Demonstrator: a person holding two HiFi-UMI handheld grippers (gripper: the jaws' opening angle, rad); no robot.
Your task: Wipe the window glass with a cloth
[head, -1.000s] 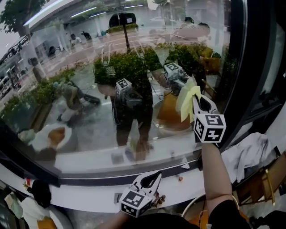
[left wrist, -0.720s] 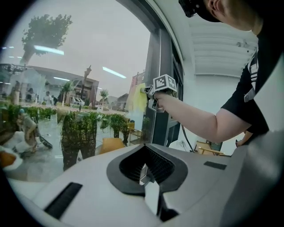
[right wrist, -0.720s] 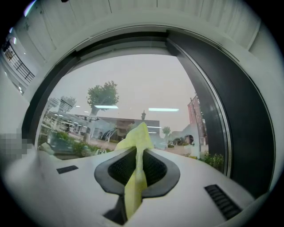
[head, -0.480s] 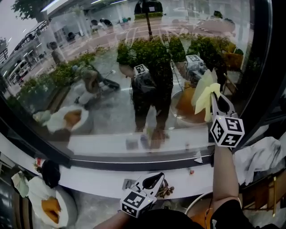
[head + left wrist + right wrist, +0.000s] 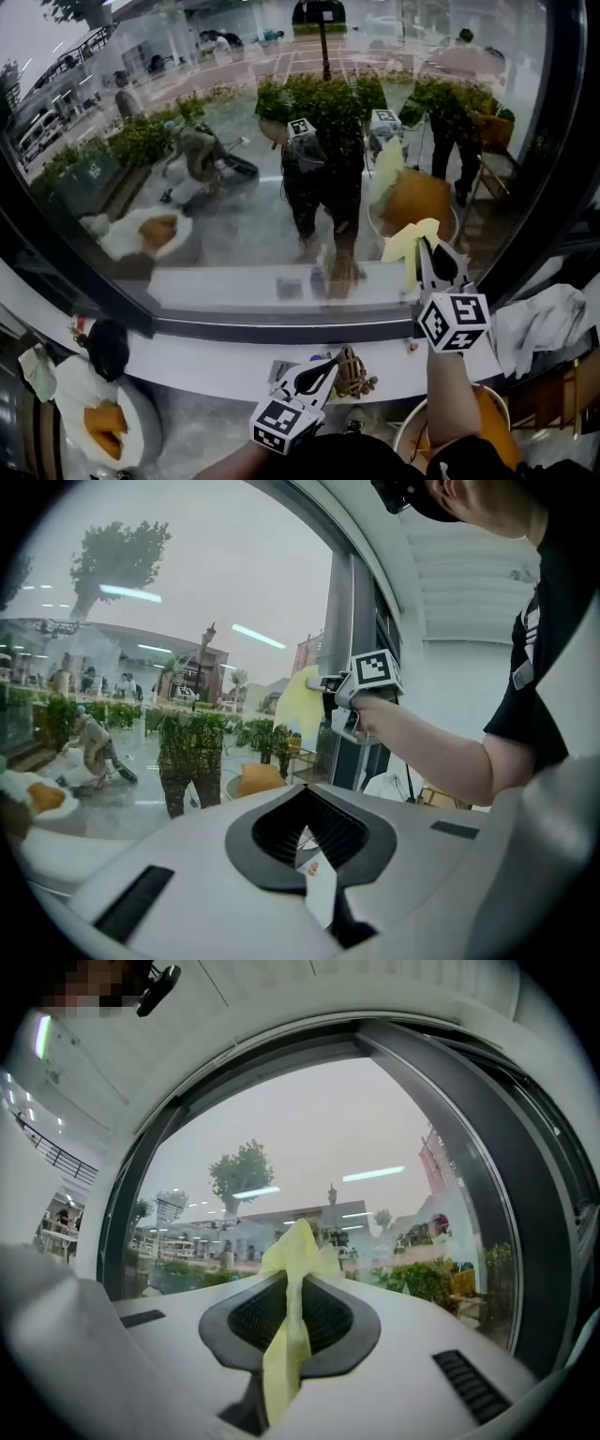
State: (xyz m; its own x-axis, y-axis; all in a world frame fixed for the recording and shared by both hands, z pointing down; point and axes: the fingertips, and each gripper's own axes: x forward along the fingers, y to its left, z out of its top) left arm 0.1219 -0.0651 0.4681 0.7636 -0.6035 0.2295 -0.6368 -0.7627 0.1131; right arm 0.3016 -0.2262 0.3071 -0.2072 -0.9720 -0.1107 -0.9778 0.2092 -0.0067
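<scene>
The right gripper sits at the lower right of the large curved window glass, just above the dark bottom frame. Its jaws are clenched on a pale yellow cloth. The cloth runs as a thin strip between the jaws and fans out past their tips toward the pane; I cannot tell whether it touches the glass. The left gripper hangs low at bottom centre, above the white window sill. Its jaws are drawn together, grasping nothing, with only a narrow pale sliver between them. Crumpled white fabric lies at the right edge.
</scene>
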